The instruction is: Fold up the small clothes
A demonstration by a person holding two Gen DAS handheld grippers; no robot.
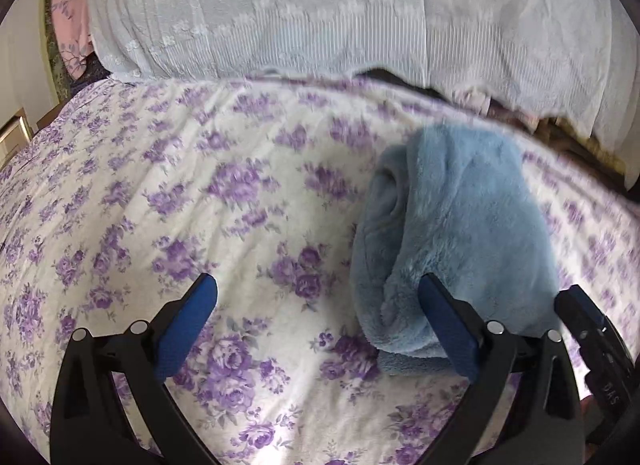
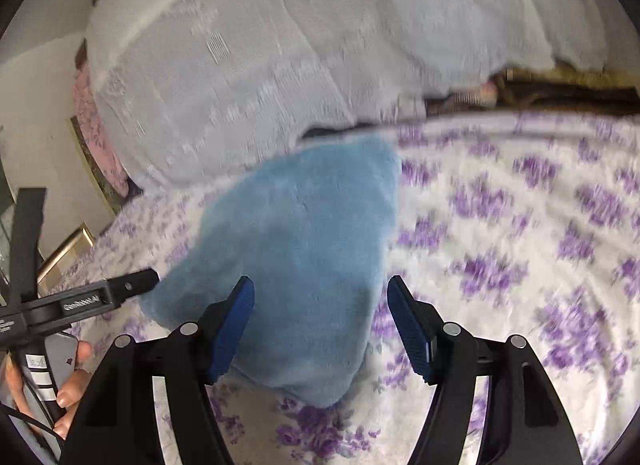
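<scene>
**Blue garment bundled on bed, both grippers unloaded**

While lying on the floral bedspread (image 1: 240,193), seen bundled and partly folded: fluffy blue garment (image 1: 460,225), at about 3 o'clock in the left wrist view and centred in the right wrist view (image 2: 304,257).

Left gripper (image 1: 318,321): jaws spread wide, nothing between them; right-hand pad (image 1: 448,329) overlapping the garment's near edge, actual contact not determinable.

Right gripper (image 2: 320,325): jaws spread, hanging above the garment's near end, pinching nothing.

Noted at 9 o'clock in the right wrist view: left gripper body, held by the person's left hand (image 2: 68,389).

Noted at 12 o'clock, beyond the bedspread: white textured cover (image 1: 320,17). Pink floral fabric (image 1: 68,5) at 10 o'clock. Right wrist view blurred.
</scene>
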